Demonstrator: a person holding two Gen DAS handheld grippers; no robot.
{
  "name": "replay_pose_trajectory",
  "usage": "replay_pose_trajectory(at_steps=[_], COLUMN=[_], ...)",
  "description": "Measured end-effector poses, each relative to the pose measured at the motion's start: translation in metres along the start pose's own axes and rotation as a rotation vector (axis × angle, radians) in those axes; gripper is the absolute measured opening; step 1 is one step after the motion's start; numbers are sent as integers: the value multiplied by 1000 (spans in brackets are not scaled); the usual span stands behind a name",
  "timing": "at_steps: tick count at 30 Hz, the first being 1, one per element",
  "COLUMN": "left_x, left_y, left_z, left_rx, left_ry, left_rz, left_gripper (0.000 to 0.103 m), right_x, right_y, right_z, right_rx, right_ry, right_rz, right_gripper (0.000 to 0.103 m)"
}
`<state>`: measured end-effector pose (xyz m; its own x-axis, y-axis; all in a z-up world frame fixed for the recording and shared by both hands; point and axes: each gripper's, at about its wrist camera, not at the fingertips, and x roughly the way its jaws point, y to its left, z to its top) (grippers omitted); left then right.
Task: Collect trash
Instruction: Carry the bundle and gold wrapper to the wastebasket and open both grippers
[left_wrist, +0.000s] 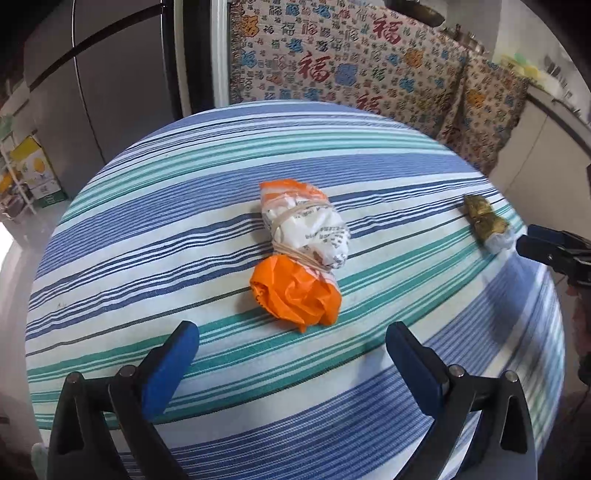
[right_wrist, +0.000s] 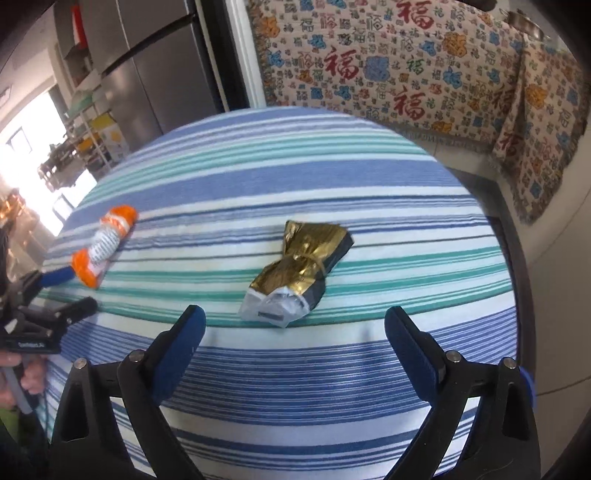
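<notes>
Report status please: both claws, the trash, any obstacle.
Left claw open, empty. Right claw open, empty. Orange-and-white crumpled bag bundle and gold foil wrapper lie on striped tablecloth. Nothing in the way.

Daylight, fairly bright and even in both views. Source appears to be at far left: a blown-out white patch at the left edge of the right wrist view, where detail is lost to glare. The round worktop under a blue, teal and white striped cloth (left_wrist: 155, 236) is well lit; soft shadow falls beside the crumpled orange and white wrapper bound with rubber bands (left_wrist: 301, 254). Strong fisheye curvature bends the stripes and leaves dark vignetted corners. Left wrist view is sharp at centre. Right wrist view is softer overall, with smear on the crumpled gold foil packet (right_wrist: 301, 267) and on the left edge.
</notes>
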<state>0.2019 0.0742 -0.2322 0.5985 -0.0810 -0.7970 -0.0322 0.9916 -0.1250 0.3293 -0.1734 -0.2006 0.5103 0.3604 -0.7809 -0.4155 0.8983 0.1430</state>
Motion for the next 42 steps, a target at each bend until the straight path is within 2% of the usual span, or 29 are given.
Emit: replay_pose_trajectory(at_steps=[4, 7, 9, 11, 13, 14, 15, 17, 19, 23, 29, 36, 42], left_x=[-12, -3, 9, 23, 36, 41, 45, 44, 39, 20, 2, 10, 29], left_y=[0, -10, -15, -18, -20, -22, -24, -27, -30, -57, -139, -269, -379], left_z=[16, 34, 44, 51, 55, 56, 57, 58, 59, 60, 70, 77, 59], left_rx=[41, 76, 92, 109, 121, 131, 138, 141, 120, 142, 224, 319, 403], left_ry=[-23, -10, 6, 34, 63, 78, 88, 74, 61, 25, -3, 15, 85], left_rz=[-69, -101, -81, -61, -38, -33, -25, -21, -54, -97, -236, -410, -527], left_gripper=[103, 103, 102, 101, 91, 72, 49, 49, 47, 47, 47, 47, 47], right_x=[-9, -2, 6, 15, 26, 31, 35, 33, 22, -6, -55, -117, -149], right_y=[-19, -14, -6, 1, -1, -5, -9, -14, -16, -18, -51, -149, -228], right_z=[9, 11, 12, 13, 12, 11, 10, 9, 10, 7, -16, -69, -125], right_rx=[59, 87, 94, 86, 111, 131, 152, 172, 150, 115, 128, 224, 342], right_ry=[2, 19, 33, 55, 82, 95, 107, 96, 70, 31, -17, -47, -22], right_rz=[47, 102, 135, 122, 112, 124, 135, 129, 111, 101, 25, -162, -264], right_gripper=[95, 91, 89, 86, 82, 67, 34, 31, 28, 28, 28, 28, 28])
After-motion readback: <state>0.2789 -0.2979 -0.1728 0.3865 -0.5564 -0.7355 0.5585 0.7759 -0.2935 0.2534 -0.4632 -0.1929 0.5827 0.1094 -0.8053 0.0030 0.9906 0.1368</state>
